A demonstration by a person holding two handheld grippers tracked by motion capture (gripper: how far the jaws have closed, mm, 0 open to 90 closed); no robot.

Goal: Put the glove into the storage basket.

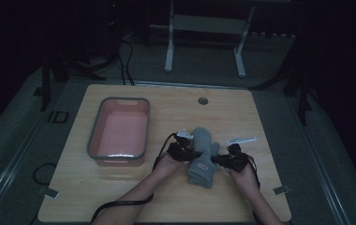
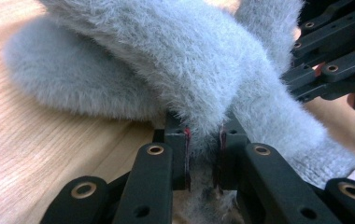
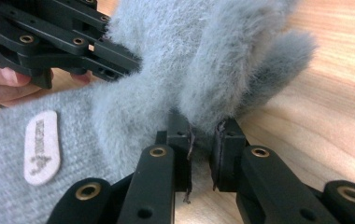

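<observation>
While both grippers' fingers pinch the grey mitten (image 1: 203, 157) — pink tub (image 1: 119, 131) sits well apart.

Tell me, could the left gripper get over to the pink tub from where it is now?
Probably yes: the wooden table between the left gripper and the pink tub lies bare, but its jaws are clamped on the grey mitten.

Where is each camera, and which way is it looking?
High view: above the table, looking forward and down; both forearms, left gripper, right gripper on the mitten.
Left gripper view: on the left gripper, looking along its jaws pinching mitten fur.
Right gripper view: on the right gripper, jaws pinching the mitten.
Shared: each gripper view shows the other gripper.
</observation>
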